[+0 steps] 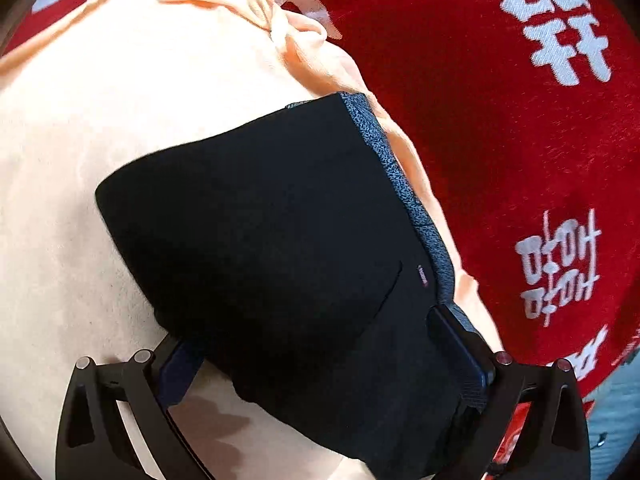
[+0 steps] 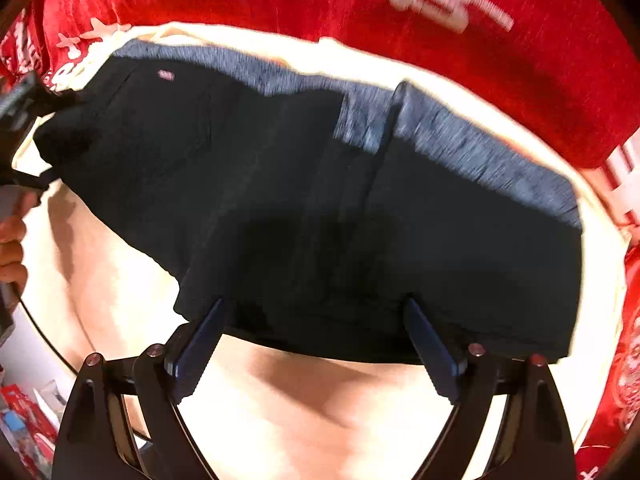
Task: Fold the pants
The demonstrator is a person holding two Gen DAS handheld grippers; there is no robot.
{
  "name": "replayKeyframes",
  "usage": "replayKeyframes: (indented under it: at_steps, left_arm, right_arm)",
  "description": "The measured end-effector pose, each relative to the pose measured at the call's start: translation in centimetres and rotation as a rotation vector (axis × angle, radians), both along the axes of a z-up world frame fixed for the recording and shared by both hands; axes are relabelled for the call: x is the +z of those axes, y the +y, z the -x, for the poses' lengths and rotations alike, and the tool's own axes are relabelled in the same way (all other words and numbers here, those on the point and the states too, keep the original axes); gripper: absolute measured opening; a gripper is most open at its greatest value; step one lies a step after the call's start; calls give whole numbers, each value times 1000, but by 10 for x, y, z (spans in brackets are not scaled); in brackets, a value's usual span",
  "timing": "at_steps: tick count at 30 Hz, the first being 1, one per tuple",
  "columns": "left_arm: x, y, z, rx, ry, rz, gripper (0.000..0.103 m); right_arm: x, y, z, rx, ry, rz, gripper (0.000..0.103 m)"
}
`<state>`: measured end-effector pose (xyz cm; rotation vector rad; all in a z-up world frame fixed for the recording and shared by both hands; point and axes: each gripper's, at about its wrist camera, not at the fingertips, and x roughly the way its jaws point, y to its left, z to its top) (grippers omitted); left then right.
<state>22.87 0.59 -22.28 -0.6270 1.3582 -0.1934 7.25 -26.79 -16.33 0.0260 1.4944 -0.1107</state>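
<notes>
Pants [image 2: 304, 200] are right under both claws here, dark navy shorts-looking things with a speckled blue-grey waistband [image 2: 460, 140], lying on a peach cloth [image 2: 300, 400] that's spread over a red blanket [image 2: 520, 60] with white lettering.

Nearest in the right wrist view, the right claw [image 2: 316, 344] is spread wide, pointing pretty much straight down, both pads sitting at the near hem with nothing pinched between them. So it's open, not holding.

Left claw [image 1: 328, 364] is also spread wide, with a bunched end of the pants filling the gap between its pads. Fabric sits against both, but I honestly can't tell if it's actually squeezing or just straddling it. In the right wrist view you can see that claw and a hand [image 2: 12, 240] at the far left end of the pants.

Further out the waistband runs along the far edge, already doubled over in the middle.

Handling-wise I'd guess light, floppy and not slippery. The waistband looks like the thickest part, so probably the best place to grab; the hem corners would work too, but thin cloth can slide out of wide pads.
</notes>
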Motion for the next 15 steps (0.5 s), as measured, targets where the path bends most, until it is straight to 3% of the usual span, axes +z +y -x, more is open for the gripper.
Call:
replayKeyframes:
  at_steps: [2,3,4,7,9,12,15]
  left_arm:
    - [3,-13,-4,-44,13,-97,92]
    - [5,-17,-5,-58,13,-141,82]
    - [7,-21,-5,-69,8,-199,64]
    - [14,-31,-2,-135,-29,-325,44]
    - [23,-48,5,-220,-100,-432,40]
    - [33,-88,24,-394,-238,-671,40]
    - [33,-107,37,-471,-311,-784,40]
  right_arm:
    - [22,-2,-9,5,-42,-15,92]
    - [30,-3,-15,5,-54,-28,92]
    - [40,-3,-26,9,-63,-53,92]
    - [56,-1,-57,22,-61,-130,92]
    - [65,5,-91,39,-55,-218,92]
    - [69,23,-141,83,-10,-339,92]
    - [61,57,-189,147,112,-454,92]
